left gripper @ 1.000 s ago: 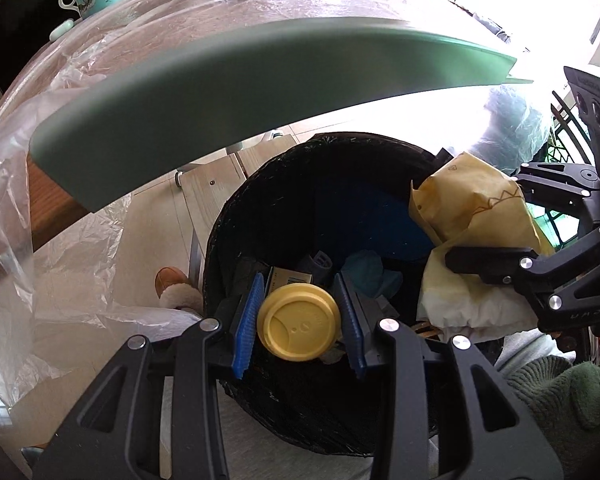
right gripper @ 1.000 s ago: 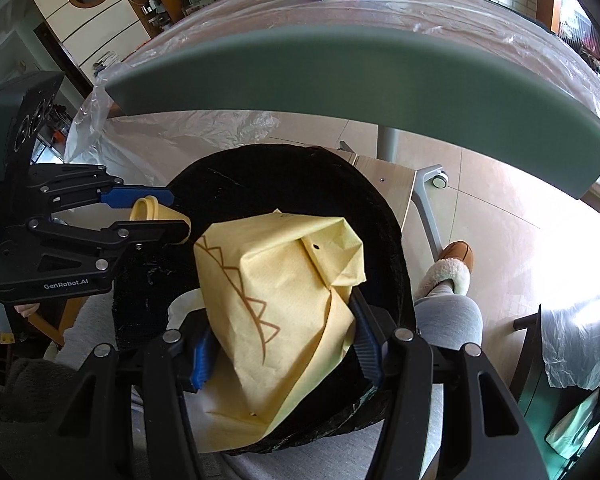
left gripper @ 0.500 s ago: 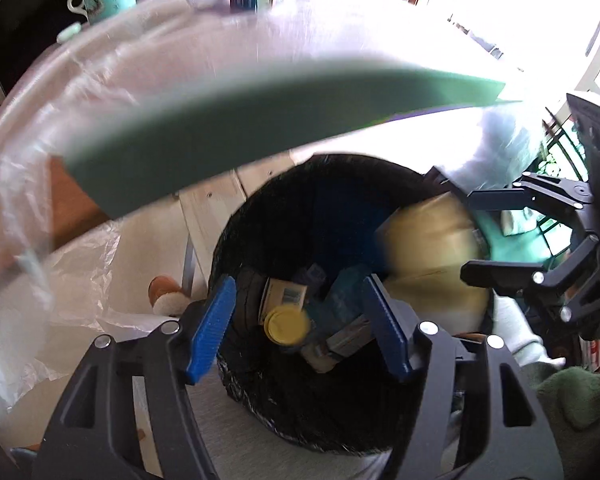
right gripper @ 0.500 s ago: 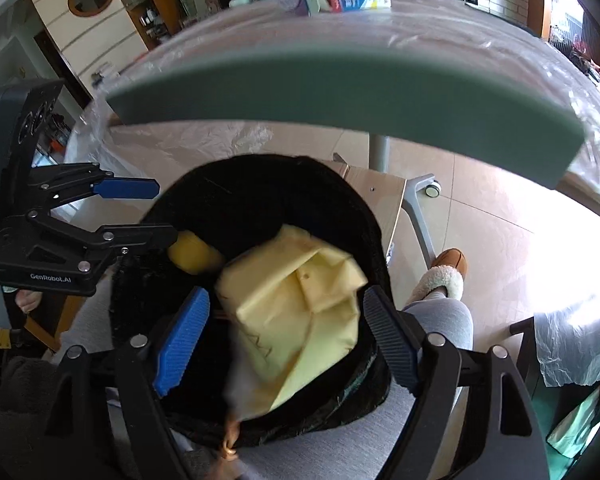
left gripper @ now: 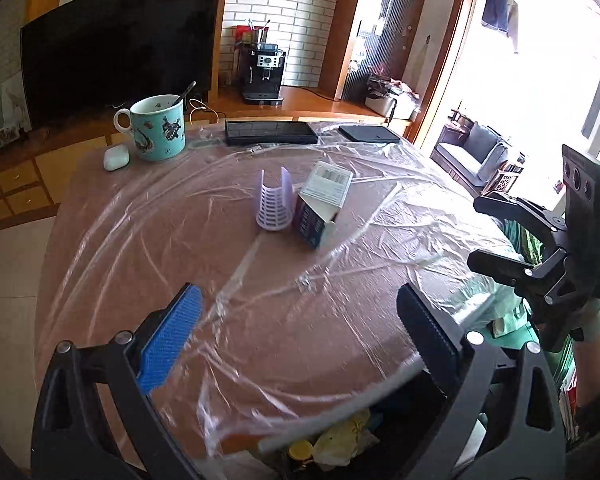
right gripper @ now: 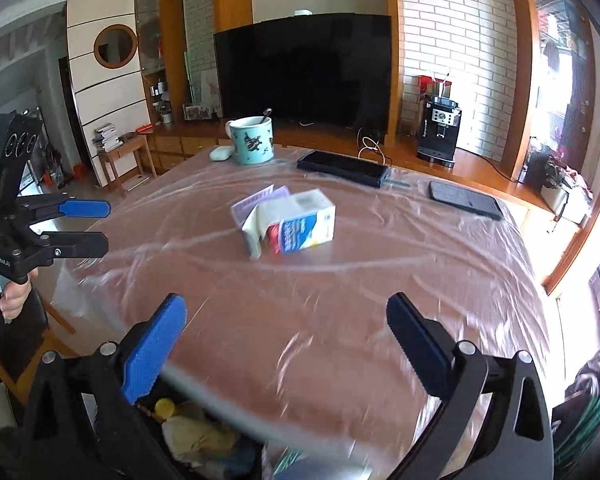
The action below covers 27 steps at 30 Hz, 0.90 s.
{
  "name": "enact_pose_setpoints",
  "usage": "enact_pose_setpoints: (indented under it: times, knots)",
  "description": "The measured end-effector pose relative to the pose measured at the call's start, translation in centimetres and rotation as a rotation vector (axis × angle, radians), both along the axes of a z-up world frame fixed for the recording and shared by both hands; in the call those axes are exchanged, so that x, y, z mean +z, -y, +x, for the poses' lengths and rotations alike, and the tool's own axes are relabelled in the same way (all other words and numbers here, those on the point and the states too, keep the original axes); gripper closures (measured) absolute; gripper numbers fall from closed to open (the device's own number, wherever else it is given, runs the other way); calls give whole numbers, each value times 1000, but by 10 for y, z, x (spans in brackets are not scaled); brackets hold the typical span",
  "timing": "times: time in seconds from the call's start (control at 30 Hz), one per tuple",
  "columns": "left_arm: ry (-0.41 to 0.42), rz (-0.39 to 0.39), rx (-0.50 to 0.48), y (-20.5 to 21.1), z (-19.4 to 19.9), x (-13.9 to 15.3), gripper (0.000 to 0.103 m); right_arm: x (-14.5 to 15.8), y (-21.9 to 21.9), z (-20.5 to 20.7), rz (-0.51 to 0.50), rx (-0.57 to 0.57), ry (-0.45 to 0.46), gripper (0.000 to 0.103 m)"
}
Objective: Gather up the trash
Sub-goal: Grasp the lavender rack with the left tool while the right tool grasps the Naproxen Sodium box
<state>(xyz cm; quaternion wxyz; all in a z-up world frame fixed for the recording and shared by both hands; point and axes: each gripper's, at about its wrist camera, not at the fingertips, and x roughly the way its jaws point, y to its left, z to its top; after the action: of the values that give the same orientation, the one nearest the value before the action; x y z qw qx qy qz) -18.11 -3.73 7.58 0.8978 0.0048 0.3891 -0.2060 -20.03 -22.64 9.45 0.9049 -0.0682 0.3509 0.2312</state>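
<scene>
Both the left gripper (left gripper: 298, 344) and right gripper (right gripper: 286, 344) are opening, empty; next, reach for the far carton (right gripper: 296, 228) and lilac basket (left gripper: 274, 204)

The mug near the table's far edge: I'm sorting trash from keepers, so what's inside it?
A spoon handle sticks up out of the teal mug, leaning on the rim. The mug's wall hides its bottom, so whether any drink is left cannot be seen.
</scene>
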Motion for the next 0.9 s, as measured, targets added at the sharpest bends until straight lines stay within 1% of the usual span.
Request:
enact_pose_setpoints:
  times: [0.07, 0.13, 0.27, 0.33, 0.4, 0.43, 0.47, 0.5, 0.53, 0.57, 0.63, 0.7, 0.77, 0.9]
  knots:
    - [-15, 41, 12, 2, 30, -7, 4, -3, -5, 29, -30, 6, -22, 4]
    - [-41, 53, 11, 4, 52, -14, 4, -11, -9, 57, -31, 23, -63, 4]
    - [-98, 18, 19, 2, 92, -28, 4, -18, -19, 87, -36, 68, -88, 4]
    - [-127, -3, 12, 4, 109, -34, 8, -22, -26, 97, -37, 101, -101, 4]
    - [-153, -20, -5, 8, 118, -36, 13, -26, -32, 104, -38, 135, -108, 4]
    - [-165, -25, -13, 10, 125, -39, 19, -27, -36, 108, -39, 153, -107, 4]
    - [-174, -25, -17, 13, 129, -41, 22, -29, -40, 110, -45, 164, -105, 4]
    - [-185, -27, -23, 15, 134, -42, 28, -30, -46, 114, -51, 179, -106, 4]
    - [-197, -31, -32, 17, 138, -45, 31, -31, -48, 116, -54, 190, -104, 4]
    - [-206, -53, -43, 17, 142, -46, 32, -32, -51, 118, -59, 198, -102, 4]
    - [-230, -57, -46, 18, 151, -49, 43, -34, -58, 124, -72, 209, -105, 4]
    - [-259, -76, -59, 19, 158, -54, 44, -36, -62, 130, -78, 217, -108, 4]
    - [-273, -75, -59, 20, 163, -58, 44, -40, -66, 137, -89, 215, -115, 4]
    - [-272, -58, -72, 25, 166, -62, 44, -43, -69, 144, -114, 223, -110, 4]
